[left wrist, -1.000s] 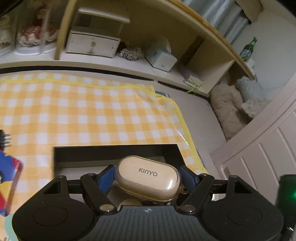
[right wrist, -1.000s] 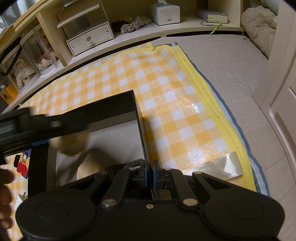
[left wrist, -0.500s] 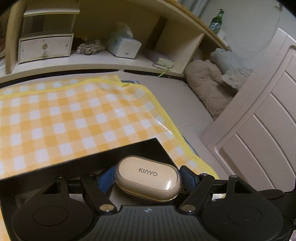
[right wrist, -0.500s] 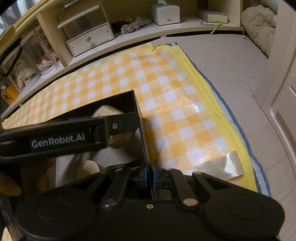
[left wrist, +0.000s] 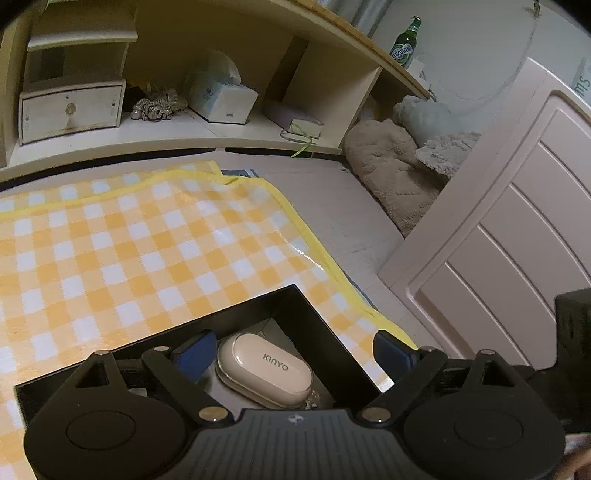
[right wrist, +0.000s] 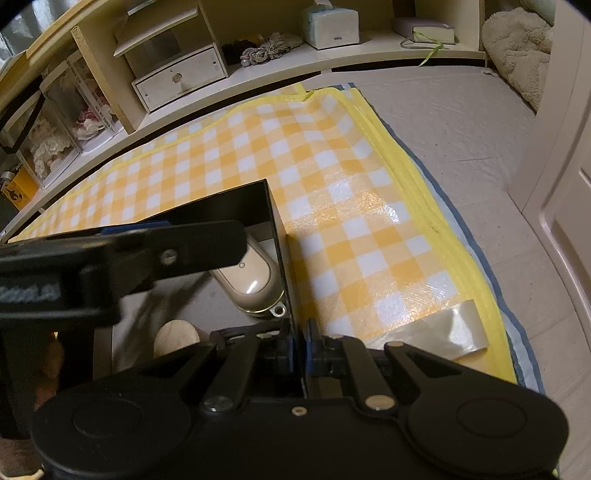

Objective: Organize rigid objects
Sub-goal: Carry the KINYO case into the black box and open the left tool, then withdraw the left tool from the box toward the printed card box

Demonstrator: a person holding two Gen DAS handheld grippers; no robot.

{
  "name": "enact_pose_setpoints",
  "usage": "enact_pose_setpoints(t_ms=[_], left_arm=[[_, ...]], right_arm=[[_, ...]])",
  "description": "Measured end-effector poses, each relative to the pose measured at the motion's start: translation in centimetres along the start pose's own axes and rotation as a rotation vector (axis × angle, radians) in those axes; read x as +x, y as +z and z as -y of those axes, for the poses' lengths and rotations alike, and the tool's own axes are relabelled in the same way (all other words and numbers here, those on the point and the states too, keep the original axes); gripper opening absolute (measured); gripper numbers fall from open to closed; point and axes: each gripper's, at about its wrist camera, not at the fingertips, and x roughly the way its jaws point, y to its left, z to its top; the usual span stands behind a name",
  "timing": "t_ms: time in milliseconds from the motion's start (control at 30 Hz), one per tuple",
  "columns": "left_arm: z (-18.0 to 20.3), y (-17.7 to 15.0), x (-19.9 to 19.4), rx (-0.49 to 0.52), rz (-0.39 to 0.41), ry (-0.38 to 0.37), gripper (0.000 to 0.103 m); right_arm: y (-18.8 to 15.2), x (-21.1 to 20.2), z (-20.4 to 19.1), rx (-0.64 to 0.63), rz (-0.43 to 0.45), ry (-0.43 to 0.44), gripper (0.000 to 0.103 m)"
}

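A beige KINYO earbud case (left wrist: 264, 371) lies inside the black open box (left wrist: 258, 306) on the yellow checked mat. My left gripper (left wrist: 291, 356) hangs over it with its jaws opening. The blue pads (left wrist: 194, 354) stand clear of the case on both sides. In the right wrist view the case (right wrist: 255, 280) rests against the box's right wall (right wrist: 275, 236), with a round wooden piece (right wrist: 175, 338) beside it. My right gripper (right wrist: 301, 347) is shut on that wall near its front end. The left gripper's arm (right wrist: 147, 254) crosses above the box.
A low shelf runs along the back with a small drawer unit (right wrist: 181, 77), a tissue box (right wrist: 330, 24) and a book (left wrist: 304, 127). Plush cushions (left wrist: 391, 166) and a white panelled door (left wrist: 517, 236) stand at the right. A tape strip (right wrist: 436, 332) lies on the mat's edge.
The left gripper's jaws have spread apart and let go of the case, which now lies in the box's right corner. The left gripper has rolled and shifted. The right gripper has stayed still.
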Motion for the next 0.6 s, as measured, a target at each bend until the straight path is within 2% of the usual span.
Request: enact_pose_setpoints(t_ms=[167,267,600], left_arm=[[0.4,-0.1,-1.7,0.022,-0.015,0.031,0.093],[0.9,-0.6,-2.8,0.055,-0.024,0.078,0.102],[1.8,-1.7,-7.5,0.081,-0.008,0.137,0.103]], right_arm=[[0.1,0.0,0.0,0.006,0.0,0.004,0.007],[0.1,0.1,0.1,0.004,-0.002,0.001,0.007],[0.2,0.1,0.2,0.013,-0.005,0.001,0.007]])
